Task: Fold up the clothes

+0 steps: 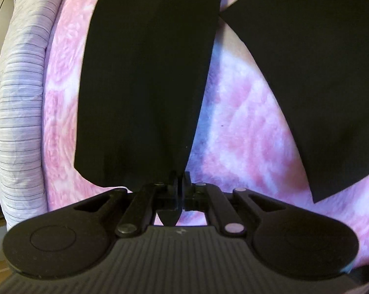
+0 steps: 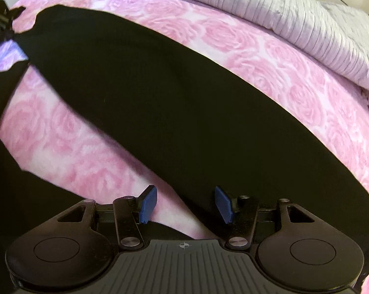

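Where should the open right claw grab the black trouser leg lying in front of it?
Take the black trouser leg at its near edge just ahead of the right claw, coming in low over the pink rose-patterned bedspread; the fabric lies flat, so only an edge offers a pinch.

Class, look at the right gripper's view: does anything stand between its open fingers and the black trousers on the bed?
Nothing visible does. The right gripper is open, with only pink bedsheet and the black trousers directly ahead. The striped blanket lies beyond them.
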`<move>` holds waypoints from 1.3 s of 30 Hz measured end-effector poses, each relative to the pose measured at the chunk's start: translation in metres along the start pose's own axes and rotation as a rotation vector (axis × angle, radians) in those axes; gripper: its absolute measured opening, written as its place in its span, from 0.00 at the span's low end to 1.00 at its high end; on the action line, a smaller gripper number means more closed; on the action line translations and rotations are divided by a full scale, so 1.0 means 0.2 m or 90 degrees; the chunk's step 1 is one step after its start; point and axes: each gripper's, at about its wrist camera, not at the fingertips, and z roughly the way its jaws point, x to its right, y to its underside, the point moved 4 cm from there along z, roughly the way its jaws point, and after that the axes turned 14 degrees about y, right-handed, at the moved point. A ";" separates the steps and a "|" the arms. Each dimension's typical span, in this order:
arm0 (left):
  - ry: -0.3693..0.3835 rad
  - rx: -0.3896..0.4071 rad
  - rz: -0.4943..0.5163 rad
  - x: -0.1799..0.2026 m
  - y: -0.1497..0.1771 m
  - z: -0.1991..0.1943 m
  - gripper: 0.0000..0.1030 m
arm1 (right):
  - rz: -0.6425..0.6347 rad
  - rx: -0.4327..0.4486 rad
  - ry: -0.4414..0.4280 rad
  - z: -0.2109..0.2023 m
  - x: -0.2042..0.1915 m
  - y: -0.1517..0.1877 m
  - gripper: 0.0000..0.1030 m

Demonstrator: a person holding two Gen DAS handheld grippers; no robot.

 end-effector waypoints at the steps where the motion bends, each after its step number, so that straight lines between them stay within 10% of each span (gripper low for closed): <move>1: -0.002 -0.004 0.000 0.01 0.00 0.01 0.01 | 0.000 -0.008 -0.005 0.01 0.00 0.00 0.55; 9: 0.020 -0.051 -0.085 0.04 0.05 -0.10 0.12 | 0.061 -0.077 0.008 -0.06 0.07 0.23 0.55; 14: 0.024 0.013 -0.196 0.08 0.04 -0.34 0.20 | 0.122 -0.114 0.026 -0.22 0.10 0.45 0.55; 22: 0.042 0.106 -0.082 0.53 -0.23 -0.50 0.59 | 0.219 -0.174 0.055 -0.50 0.08 0.84 0.55; 26: 0.102 0.139 -0.128 0.52 -0.31 -0.42 0.59 | 0.230 -0.200 0.061 -0.59 0.02 1.01 0.55; 32: 0.050 0.186 0.210 0.60 -0.60 -0.35 0.58 | 0.225 -0.200 0.061 -0.66 -0.08 1.05 0.55; 37: 0.143 0.133 0.317 0.61 -0.74 -0.30 0.60 | 0.224 -0.189 0.059 -0.73 -0.15 1.05 0.55; 39: 0.180 0.111 0.358 0.61 -0.79 -0.28 0.39 | 0.222 -0.184 0.061 -0.75 -0.17 1.05 0.55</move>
